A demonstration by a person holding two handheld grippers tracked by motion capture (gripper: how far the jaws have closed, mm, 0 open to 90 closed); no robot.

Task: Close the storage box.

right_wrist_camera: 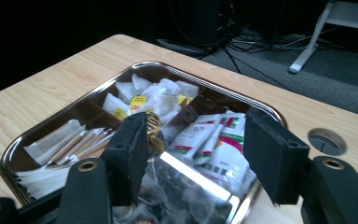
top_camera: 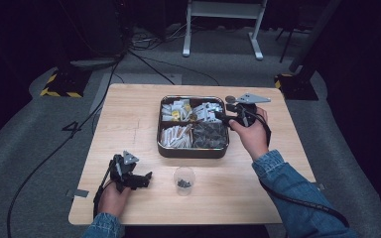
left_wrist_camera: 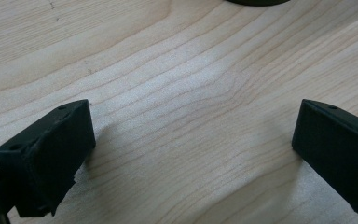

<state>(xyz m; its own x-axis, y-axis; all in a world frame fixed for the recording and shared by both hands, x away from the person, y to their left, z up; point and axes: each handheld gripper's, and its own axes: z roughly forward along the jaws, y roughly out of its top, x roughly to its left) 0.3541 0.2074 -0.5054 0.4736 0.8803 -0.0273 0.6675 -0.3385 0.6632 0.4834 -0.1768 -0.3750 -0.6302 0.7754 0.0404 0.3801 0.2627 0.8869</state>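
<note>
Though parted — jaws above tin (right_wrist_camera: 42,135)

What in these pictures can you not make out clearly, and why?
1. High view: what the small clear cup holds, dark bits too small to tell.
2. Right gripper view: the tin's nearest compartment, blurred behind the right tongs.
3. Left gripper view: a dark round thing, cut off by the top edge.

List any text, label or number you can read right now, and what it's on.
"4": a dark mark on the grey floor left of the table.
White packets with red and green print in the metal tray: print too blurred to read.
Packets with yellow tags: too small to read.
Nothing else legible.
</note>
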